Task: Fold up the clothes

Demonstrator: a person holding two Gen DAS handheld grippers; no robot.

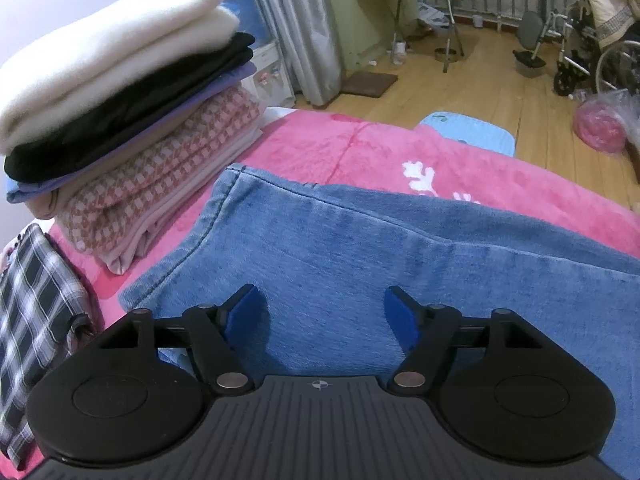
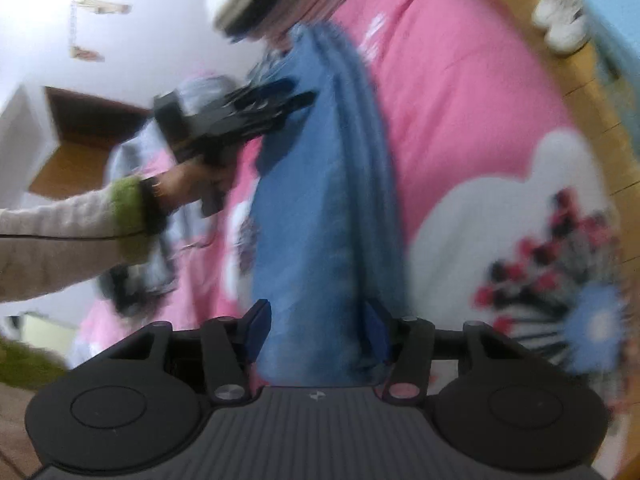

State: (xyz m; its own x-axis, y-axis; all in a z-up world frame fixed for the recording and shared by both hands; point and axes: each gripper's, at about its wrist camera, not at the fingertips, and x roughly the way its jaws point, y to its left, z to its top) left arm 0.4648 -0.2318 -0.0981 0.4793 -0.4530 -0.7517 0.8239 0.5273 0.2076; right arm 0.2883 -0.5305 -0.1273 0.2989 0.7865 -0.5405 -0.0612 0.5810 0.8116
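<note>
Blue jeans [image 1: 360, 248] lie folded lengthwise on the pink blanket [image 1: 320, 148]. My left gripper [image 1: 322, 312] hovers over their near end, jaws wide open, nothing between the blue pads. In the blurred right wrist view the jeans [image 2: 320, 200] run away from me as a long strip. My right gripper [image 2: 316, 332] stands open at their near end, denim filling the gap between its fingers; I cannot make out any press on the cloth. The left gripper [image 2: 296, 96] shows there too, over the far end, held by a hand in a cream sleeve [image 2: 60, 224].
A stack of folded clothes [image 1: 120, 92], white on top, then black, purple and pink check, stands at the left. A plaid garment [image 1: 32, 312] lies beside it. Beyond the bed edge are wooden floor [image 1: 460, 88], a wheelchair [image 1: 580, 56] and a pink bag [image 1: 600, 128].
</note>
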